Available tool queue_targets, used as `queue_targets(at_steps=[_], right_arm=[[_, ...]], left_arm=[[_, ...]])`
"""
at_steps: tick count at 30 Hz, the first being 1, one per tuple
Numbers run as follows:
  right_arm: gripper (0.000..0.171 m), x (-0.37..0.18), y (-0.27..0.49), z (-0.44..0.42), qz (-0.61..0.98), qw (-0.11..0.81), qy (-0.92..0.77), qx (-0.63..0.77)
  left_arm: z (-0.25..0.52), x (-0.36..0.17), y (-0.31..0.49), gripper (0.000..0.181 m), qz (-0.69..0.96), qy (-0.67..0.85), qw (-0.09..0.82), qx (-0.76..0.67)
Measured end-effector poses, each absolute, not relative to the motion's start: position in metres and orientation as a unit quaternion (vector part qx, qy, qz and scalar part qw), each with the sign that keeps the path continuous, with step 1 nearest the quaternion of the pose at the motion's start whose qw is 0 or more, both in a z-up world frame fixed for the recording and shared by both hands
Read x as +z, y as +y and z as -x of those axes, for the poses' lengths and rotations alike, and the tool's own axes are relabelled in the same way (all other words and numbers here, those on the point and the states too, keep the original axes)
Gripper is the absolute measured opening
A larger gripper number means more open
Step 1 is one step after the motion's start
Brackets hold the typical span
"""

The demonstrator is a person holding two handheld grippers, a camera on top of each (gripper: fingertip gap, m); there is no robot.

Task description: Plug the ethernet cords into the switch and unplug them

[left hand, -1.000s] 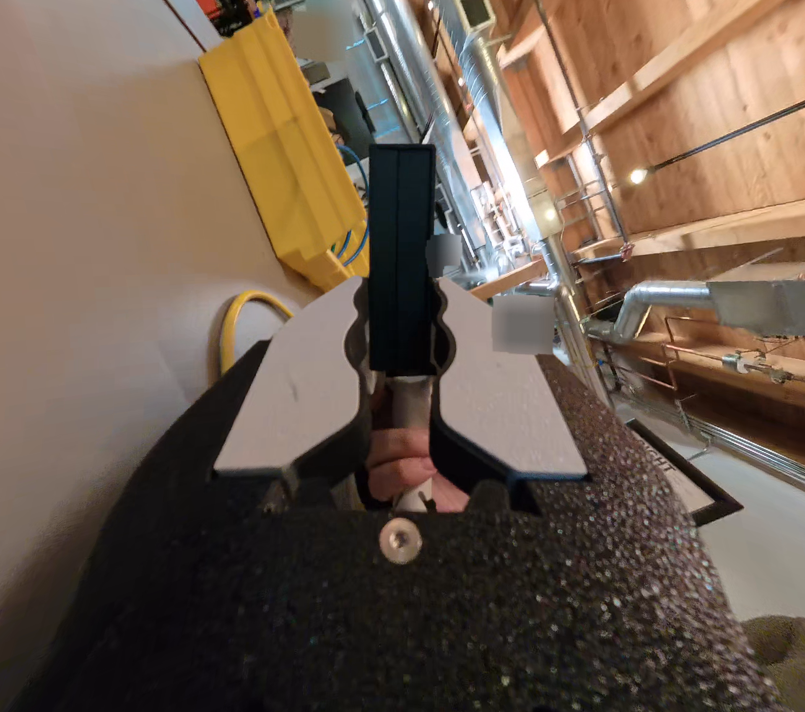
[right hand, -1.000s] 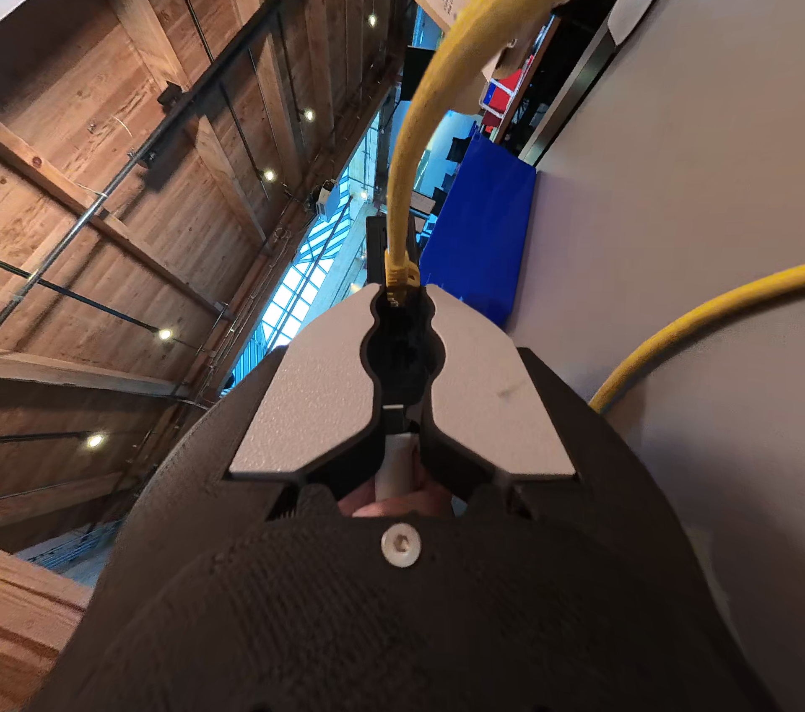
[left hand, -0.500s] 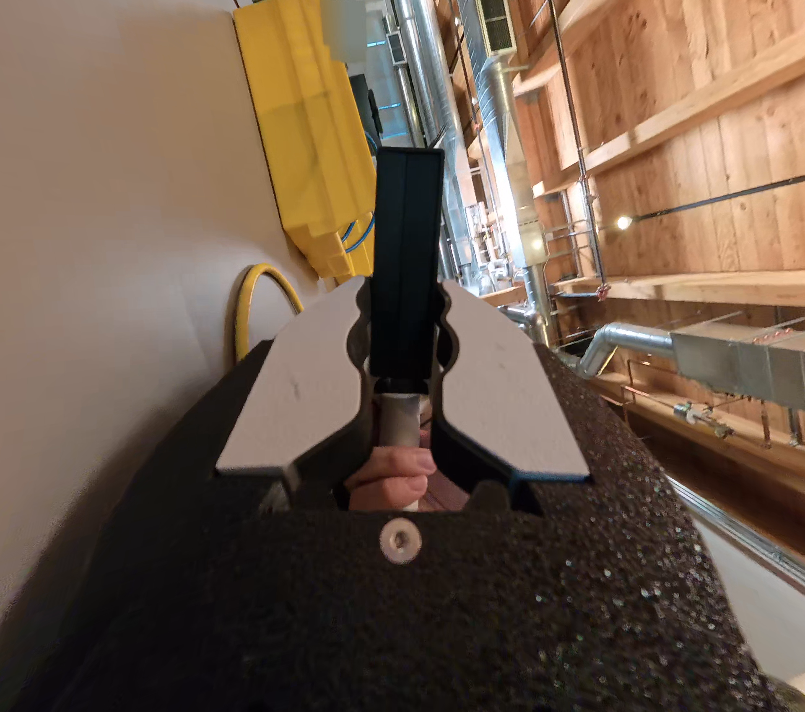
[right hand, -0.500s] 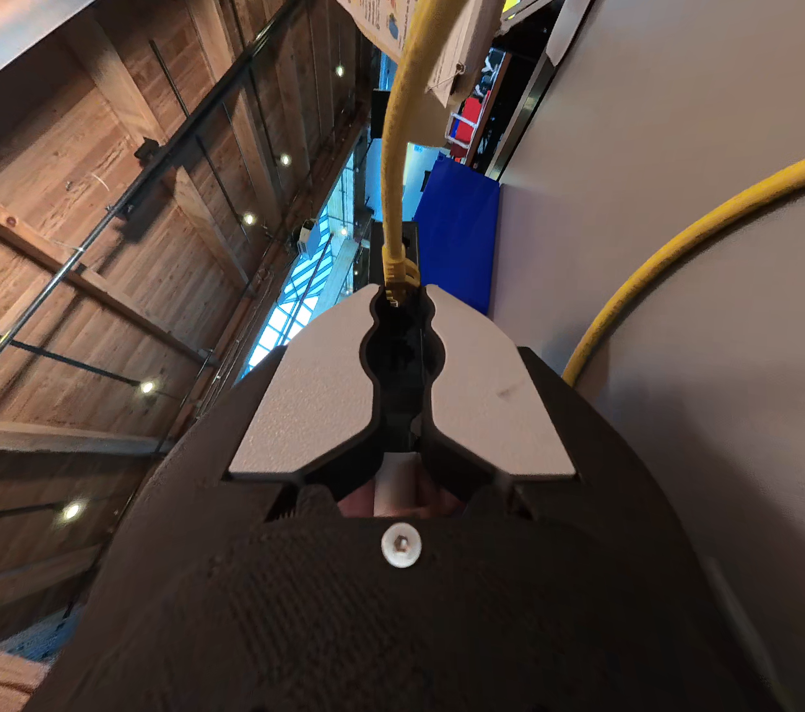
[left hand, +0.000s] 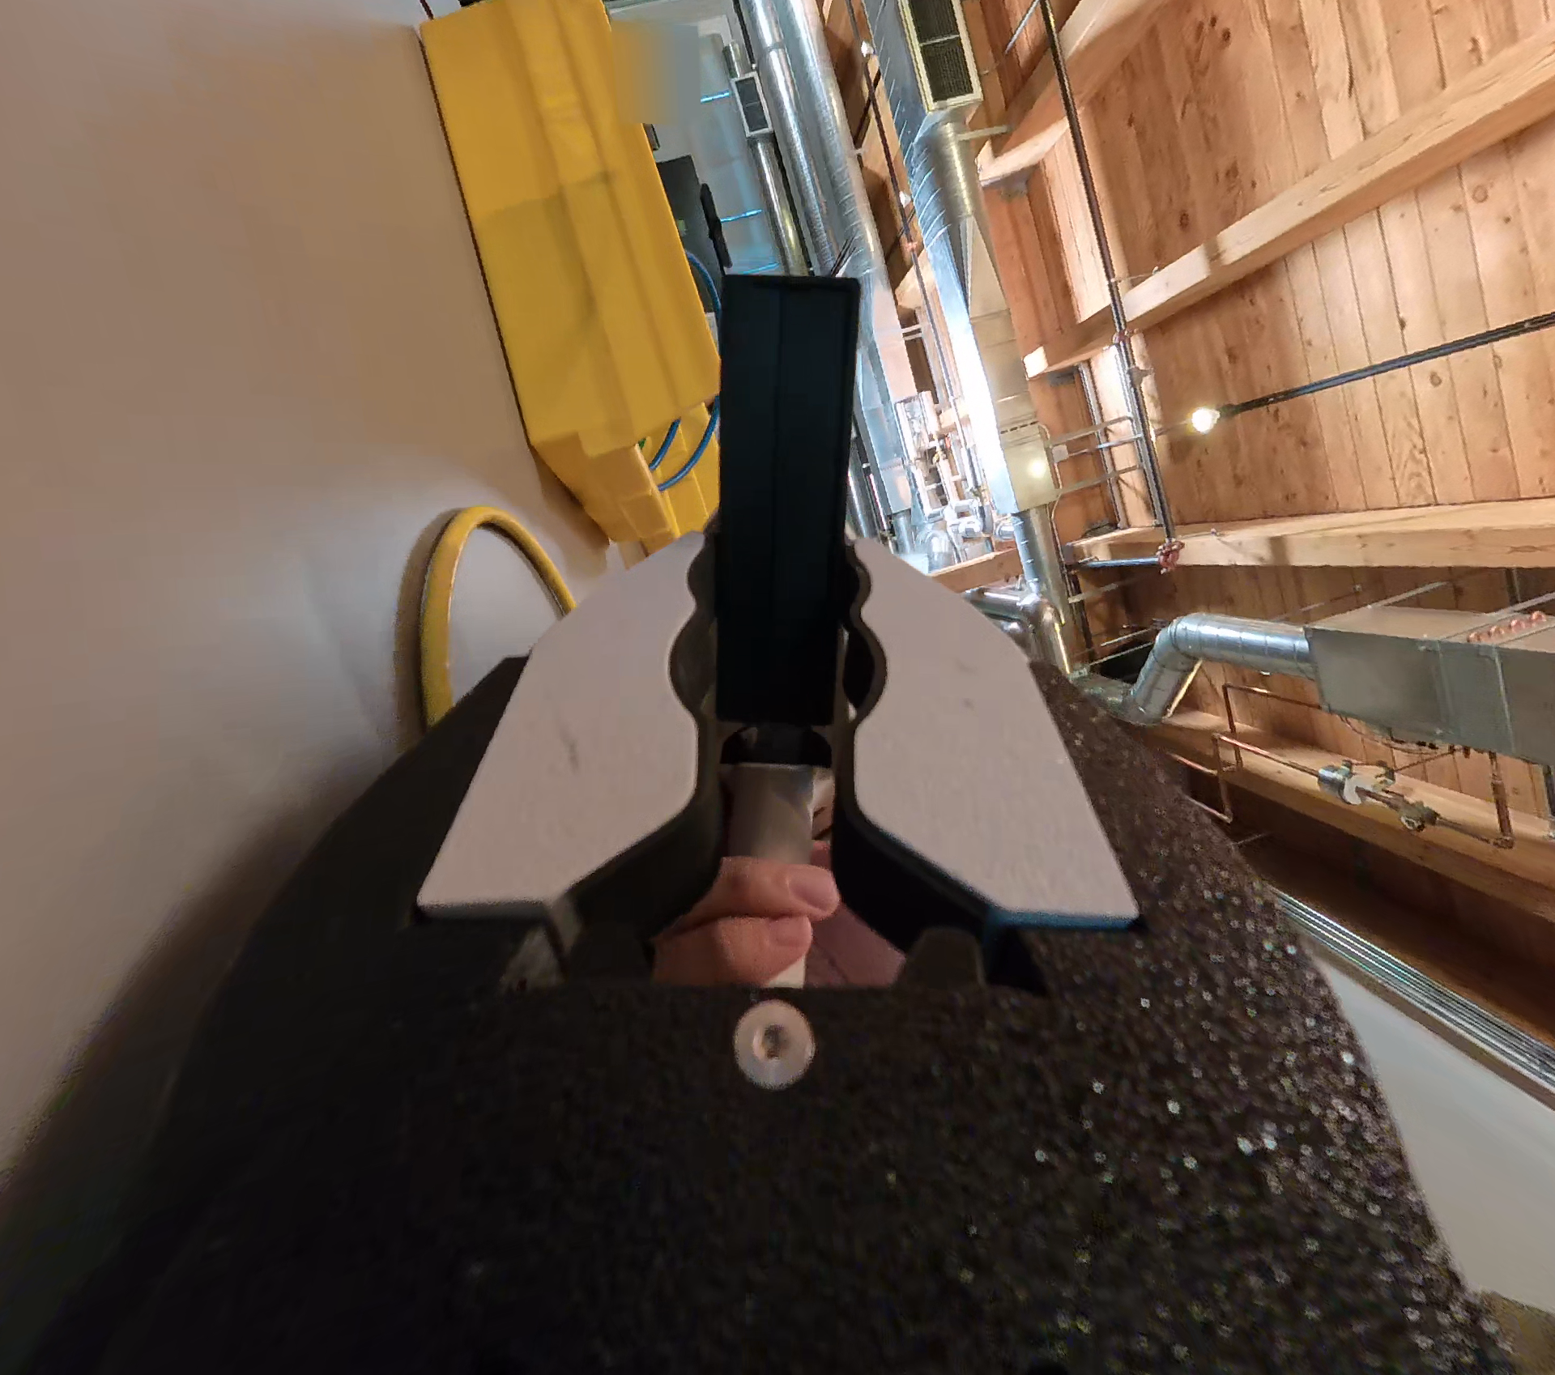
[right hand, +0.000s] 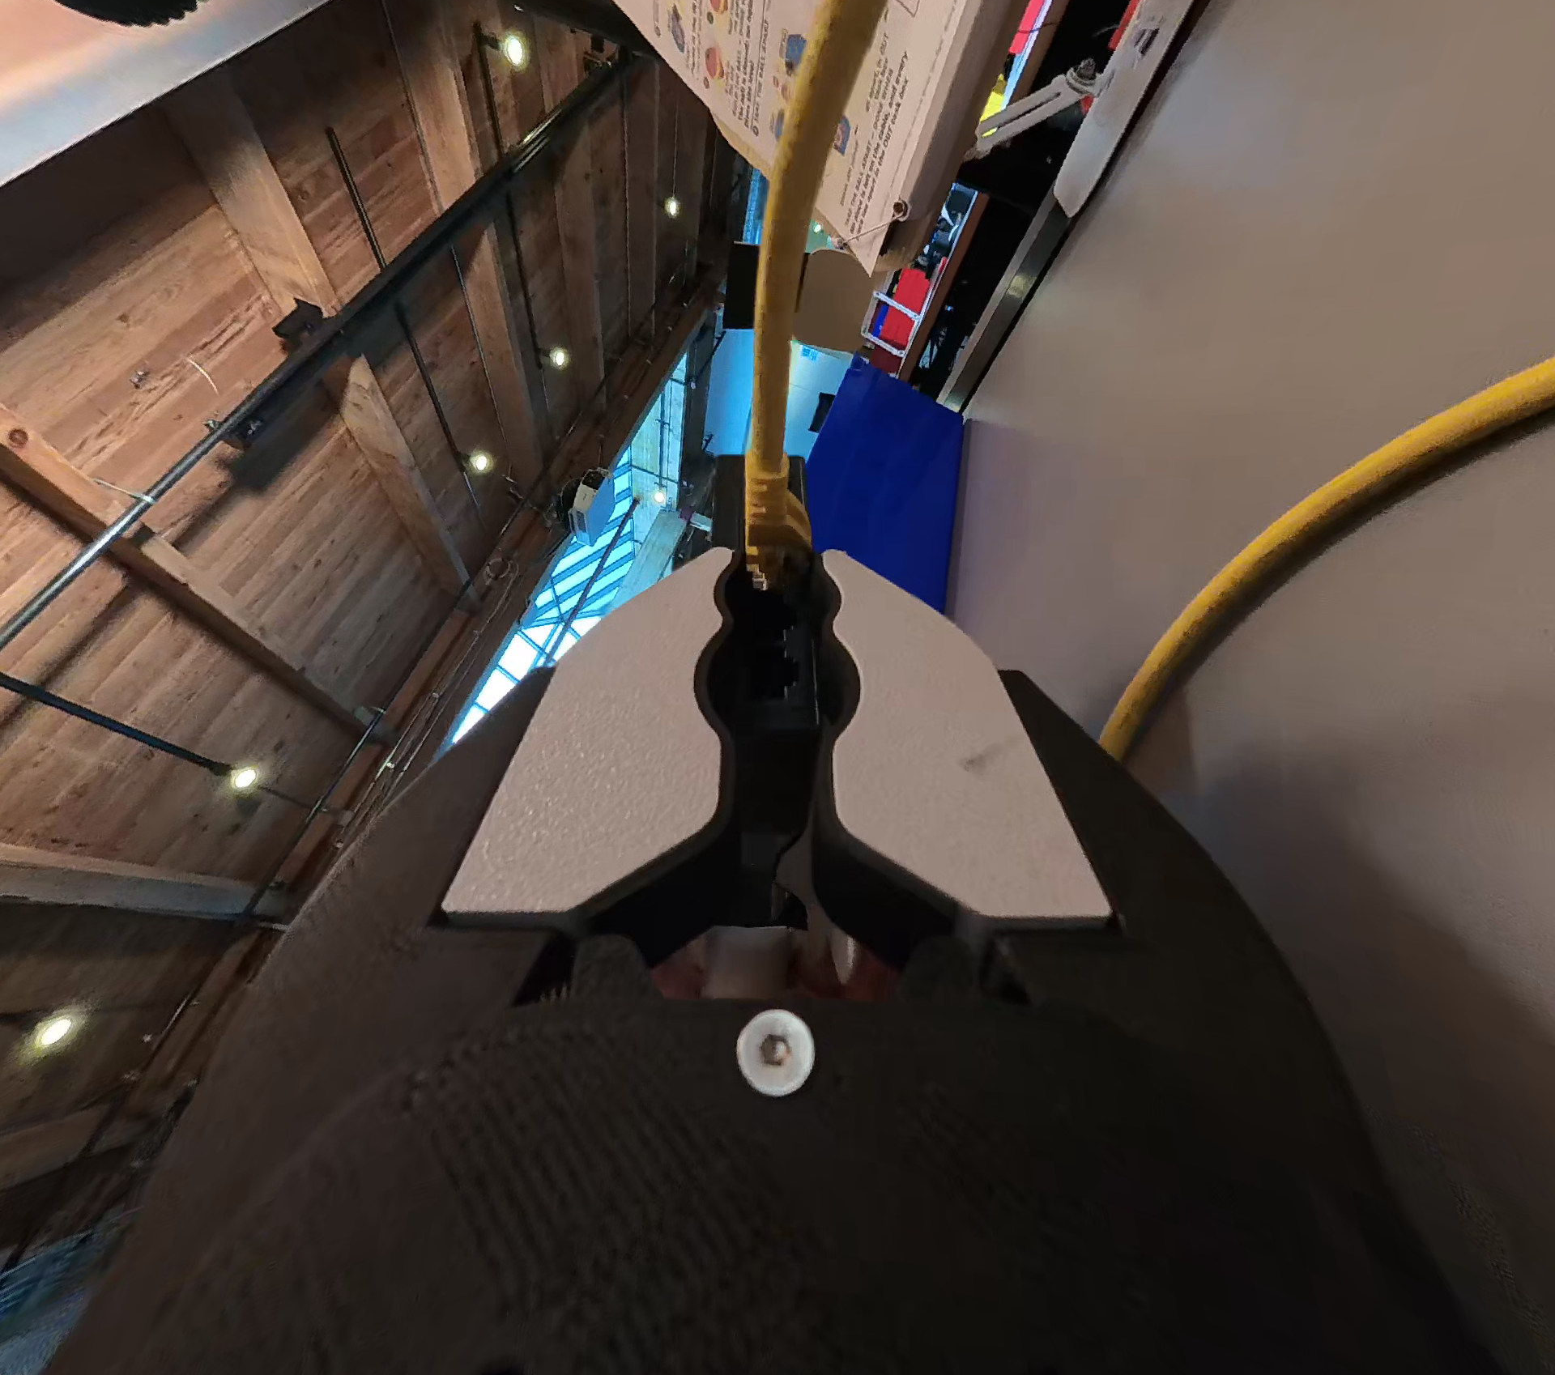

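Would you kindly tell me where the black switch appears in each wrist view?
Left wrist view: switch at centre, upright, clamped by the left gripper.
Right wrist view: switch at centre, ports showing, inside the right gripper.
Shared landmark: yellow ethernet cord, curving over the pale table.

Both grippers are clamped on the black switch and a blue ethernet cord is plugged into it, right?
Not quite: the cord plugged into the switch is yellow, as the right wrist view shows. Both the left gripper and right gripper are clamped on it.
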State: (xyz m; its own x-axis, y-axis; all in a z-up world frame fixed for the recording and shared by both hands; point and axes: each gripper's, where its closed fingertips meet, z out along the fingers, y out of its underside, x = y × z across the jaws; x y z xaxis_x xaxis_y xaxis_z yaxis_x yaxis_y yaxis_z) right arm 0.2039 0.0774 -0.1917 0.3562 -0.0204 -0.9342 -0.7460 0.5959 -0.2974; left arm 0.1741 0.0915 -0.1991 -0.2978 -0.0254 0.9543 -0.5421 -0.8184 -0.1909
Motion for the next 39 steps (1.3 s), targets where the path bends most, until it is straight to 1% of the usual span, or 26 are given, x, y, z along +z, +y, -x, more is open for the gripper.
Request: queue_targets(at_steps=[14,20,30,39], right_arm=[[0.014,-0.1857,0.0756,-0.2043,0.388,0.736,0.492,0.256],[0.014,-0.1875,0.0757,-0.2037,0.357,0.741,0.495,0.28],[0.014,-0.1918,0.077,-0.2059,0.379,0.737,0.496,0.261],[0.014,-0.1898,0.0806,-0.2047,0.385,0.734,0.491,0.267]], left_arm=[[-0.1716,-0.1959,0.0843,0.026,-0.551,-0.263,0.183,0.771],[-0.1718,-0.1962,0.0864,0.027,-0.552,-0.289,0.154,0.767],[-0.1731,-0.2006,0.0858,0.027,-0.563,-0.261,0.164,0.767],[-0.1747,-0.197,0.0941,0.026,-0.562,-0.256,0.137,0.775]])
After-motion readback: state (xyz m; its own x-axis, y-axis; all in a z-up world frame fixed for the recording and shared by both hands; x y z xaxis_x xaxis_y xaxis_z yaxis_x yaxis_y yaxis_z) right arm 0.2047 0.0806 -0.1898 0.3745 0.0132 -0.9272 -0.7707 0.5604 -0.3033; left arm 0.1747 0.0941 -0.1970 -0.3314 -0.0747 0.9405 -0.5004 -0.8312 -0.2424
